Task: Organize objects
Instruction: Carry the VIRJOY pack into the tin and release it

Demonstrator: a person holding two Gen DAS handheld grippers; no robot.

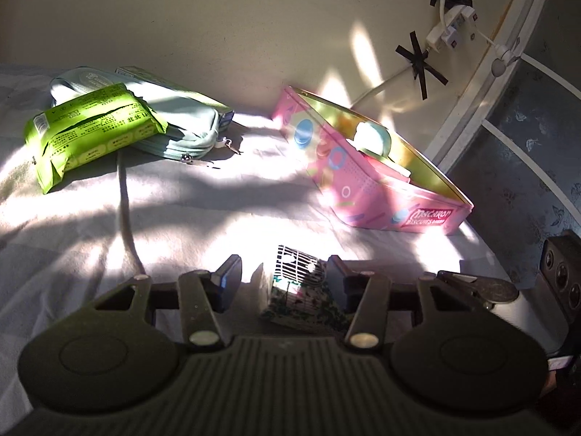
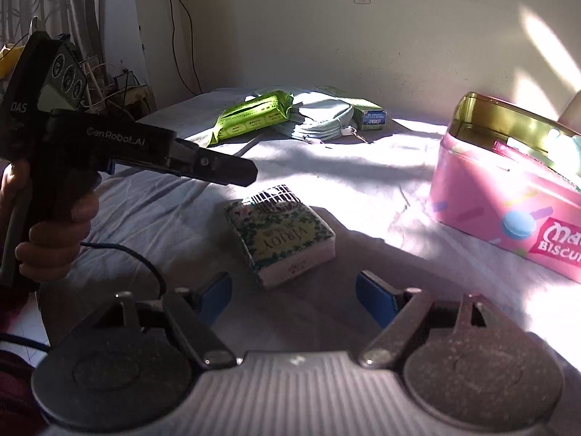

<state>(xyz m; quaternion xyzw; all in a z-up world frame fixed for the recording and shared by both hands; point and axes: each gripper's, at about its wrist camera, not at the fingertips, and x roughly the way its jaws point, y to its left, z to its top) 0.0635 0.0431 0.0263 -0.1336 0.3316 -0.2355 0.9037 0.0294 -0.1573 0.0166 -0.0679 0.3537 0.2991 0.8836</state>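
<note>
Both tongs, left (image 1: 281, 278) and right (image 2: 294, 299), gape empty; we should straddle the tissue pack (image 1: 297, 290) squarely before closing.

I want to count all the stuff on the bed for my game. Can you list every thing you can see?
Tissue pack: one, white with green leaf print, on the sheet between the two grippers.
Wipes pack: one, bright green, lying on the pouch at the far side.
Zip pouch: one, pale blue, under the wipes pack.
Small carton: one, green and white, behind the pouch.
Biscuit tin: one, pink, lid off, things inside, on the right.
Bed sheet: one, whitish, under everything.
Wall sockets: white, with taped cables.
Left gripper: black, open around the tissue pack.
Right gripper: blue pads, open, near the pack.
</note>
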